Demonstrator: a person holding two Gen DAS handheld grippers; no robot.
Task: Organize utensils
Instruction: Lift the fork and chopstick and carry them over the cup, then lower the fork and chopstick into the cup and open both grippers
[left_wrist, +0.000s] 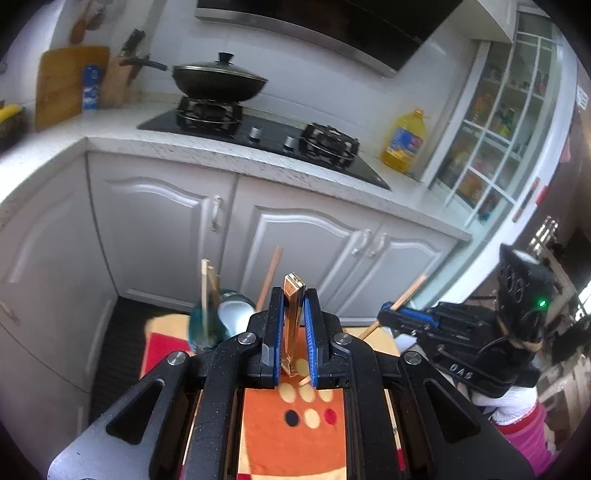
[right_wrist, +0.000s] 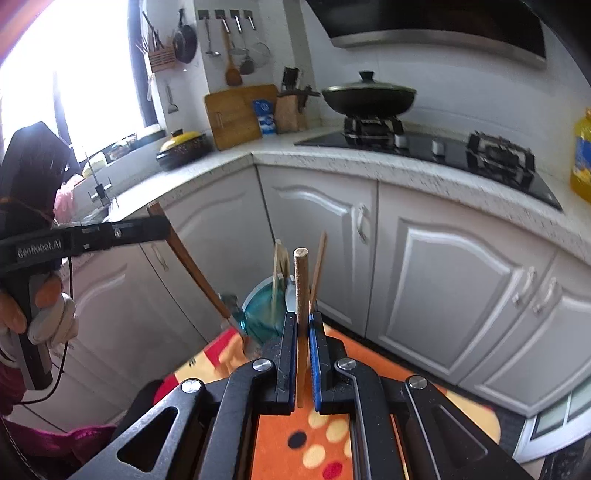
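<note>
Two utensils are in the claws, so the sorting is, I judge, only partly done.

From the left wrist, the left claw (left_wrist: 294, 328) is clamped on a brown-handled utensil (left_wrist: 293, 317), held upright above the orange cloth (left_wrist: 291, 432) on the tabletop. Ahead stands a teal cup (left_wrist: 207, 325) with a few sticks (left_wrist: 207, 284) already in it, just beside a white bowl (left_wrist: 234, 314). The right claw (left_wrist: 391, 312), at the right, grips a chopstick (left_wrist: 406, 295).

From the right wrist, the right claw (right_wrist: 303, 354) is closed on this chopstick (right_wrist: 301, 295), upright, near the cup (right_wrist: 262, 314). The left claw (right_wrist: 162, 225) carries its utensil (right_wrist: 192, 269) tilted, its metal end low beside the cup. Both items are not yet inside the cup.
</note>
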